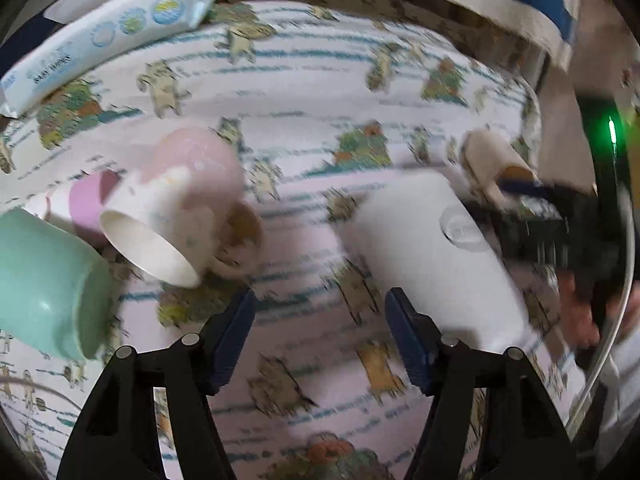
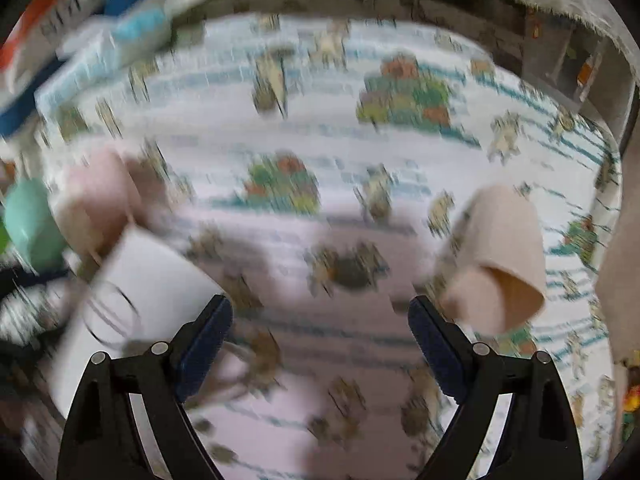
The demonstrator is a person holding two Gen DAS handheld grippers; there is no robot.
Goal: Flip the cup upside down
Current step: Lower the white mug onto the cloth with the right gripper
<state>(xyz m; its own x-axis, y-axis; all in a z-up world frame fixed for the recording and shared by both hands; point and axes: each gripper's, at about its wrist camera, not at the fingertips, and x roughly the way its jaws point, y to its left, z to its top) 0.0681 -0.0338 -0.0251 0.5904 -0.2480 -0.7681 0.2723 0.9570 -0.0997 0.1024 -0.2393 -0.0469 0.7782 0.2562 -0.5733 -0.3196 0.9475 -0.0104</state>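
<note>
Beige cup [image 2: 500,256] lies just beyond the open right claw [image 2: 320,320].

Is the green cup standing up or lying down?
Lying down. The green cup rests on its side on the patterned cloth.

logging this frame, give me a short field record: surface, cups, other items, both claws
surface: patterned cloth
cups: beige cup on its side, right; mint cup, pink-and-white mug and small purple cup clustered left
other items: wipes pack at far edge; white bottle lying down
left claw: open, empty
right claw: open, empty, beside beige cup
</note>
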